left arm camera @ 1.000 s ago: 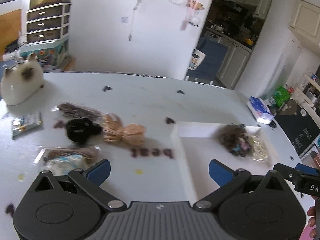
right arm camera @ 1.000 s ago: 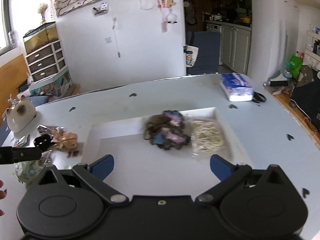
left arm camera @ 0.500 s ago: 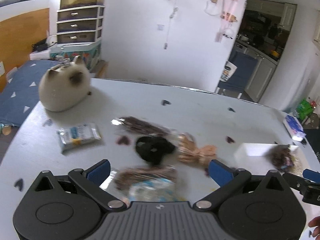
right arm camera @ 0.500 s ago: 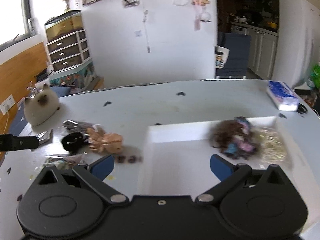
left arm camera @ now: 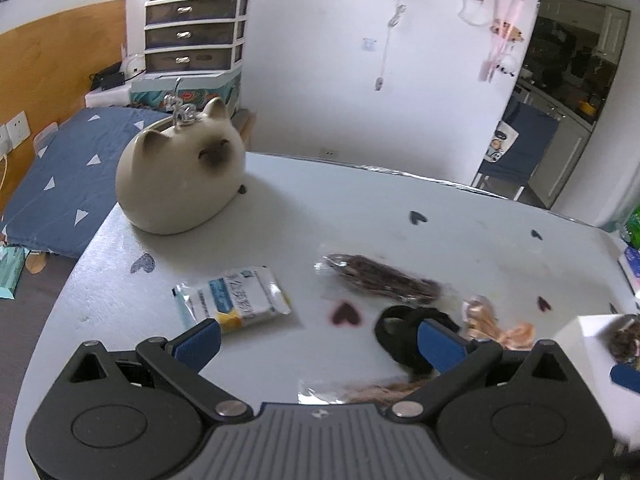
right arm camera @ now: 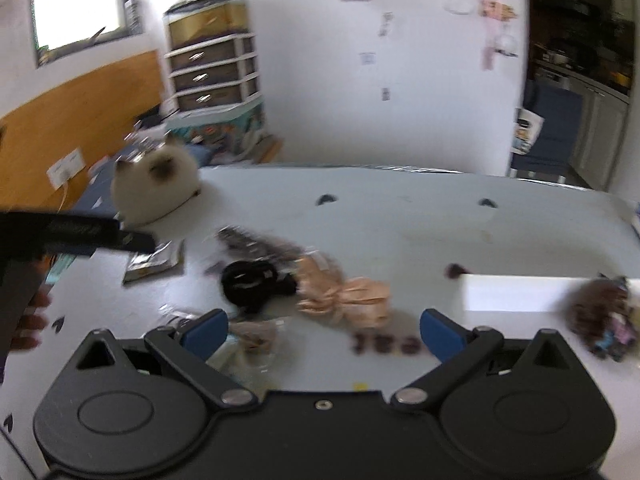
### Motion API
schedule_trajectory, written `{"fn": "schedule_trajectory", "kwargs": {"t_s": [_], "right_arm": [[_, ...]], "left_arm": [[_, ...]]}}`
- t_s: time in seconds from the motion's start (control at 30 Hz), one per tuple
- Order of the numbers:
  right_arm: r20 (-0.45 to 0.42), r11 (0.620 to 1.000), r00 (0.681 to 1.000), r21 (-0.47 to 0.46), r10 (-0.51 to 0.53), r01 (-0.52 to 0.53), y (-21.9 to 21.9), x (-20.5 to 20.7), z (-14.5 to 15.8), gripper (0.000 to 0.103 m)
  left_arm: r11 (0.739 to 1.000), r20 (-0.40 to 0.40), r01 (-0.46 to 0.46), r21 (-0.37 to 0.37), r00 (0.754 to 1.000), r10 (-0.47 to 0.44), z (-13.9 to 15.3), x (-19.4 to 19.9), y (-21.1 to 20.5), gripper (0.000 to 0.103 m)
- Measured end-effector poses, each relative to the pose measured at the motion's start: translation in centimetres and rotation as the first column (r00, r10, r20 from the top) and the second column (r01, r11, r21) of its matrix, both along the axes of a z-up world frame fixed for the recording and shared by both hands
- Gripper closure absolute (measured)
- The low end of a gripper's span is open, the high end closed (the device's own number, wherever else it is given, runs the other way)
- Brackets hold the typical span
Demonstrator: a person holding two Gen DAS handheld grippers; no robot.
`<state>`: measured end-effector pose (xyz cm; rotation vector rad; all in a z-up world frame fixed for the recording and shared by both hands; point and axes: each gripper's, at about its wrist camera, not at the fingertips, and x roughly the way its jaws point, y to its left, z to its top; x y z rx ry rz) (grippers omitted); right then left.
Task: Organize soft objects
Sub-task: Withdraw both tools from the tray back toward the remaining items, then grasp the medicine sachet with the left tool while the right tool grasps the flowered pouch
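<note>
Both cameras are being swung over to the left side of the table (left arm camera: pixel 400 208) since a second ago, so the white tray (right arm camera: pixel 516 292) is now being seen only at the right edge and the cat-shaped jar (left arm camera: pixel 180 184) is being seen much bigger.

The left gripper (left arm camera: pixel 318 340) is being held low over the table with its blue fingers (left arm camera: pixel 198 340) wide apart, and nothing is being held between them. The right gripper (right arm camera: pixel 322 330) is also being held with its fingers (right arm camera: pixel 440 334) wide apart and empty.

Soft things are being left in a loose bunch on the table. A black scrunchie (left arm camera: pixel 400 336) is lying just beside a peach cloth bundle (left arm camera: pixel 492 326), and the right blue finger of the left gripper is being seen in front of the scrunchie. A clear bag of dark brown stuff (left arm camera: pixel 380 280) is lying behind them. A white and blue packet (left arm camera: pixel 236 298) is lying to the left, near the left finger. Another clear bag (left arm camera: pixel 360 390) is being partly hidden by the left gripper's body.

A dark fuzzy bundle with pink and blue bits (right arm camera: pixel 604 316) is sitting inside the tray. The right camera's picture is being blurred, so small things there cannot be told well. The left gripper's black side (right arm camera: pixel 76 234) is being seen at the far left of that view
</note>
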<state>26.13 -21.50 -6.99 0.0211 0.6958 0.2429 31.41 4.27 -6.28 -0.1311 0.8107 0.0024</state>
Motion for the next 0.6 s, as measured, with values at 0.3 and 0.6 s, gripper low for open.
{"fn": "schedule_trajectory", "kwargs": {"t_s": [0.3,0.6], "right_arm": [[-0.041,0.979,0.98,-0.054,0.193,-0.195,6.1,0.5,-2.3,0.0],[-0.101,0.933,0.937,-0.101,0.335,-0.345,10.7,0.0,-3.7,0.013]], "left_arm": [[0.999,-0.069,-0.034,-0.019,0.997,0.033,-2.4,2.8,2.2,0.0],[0.993,-0.146,-0.12,-0.02,0.982,0.116,-4.6,5.3,4.4,0.0]]}}
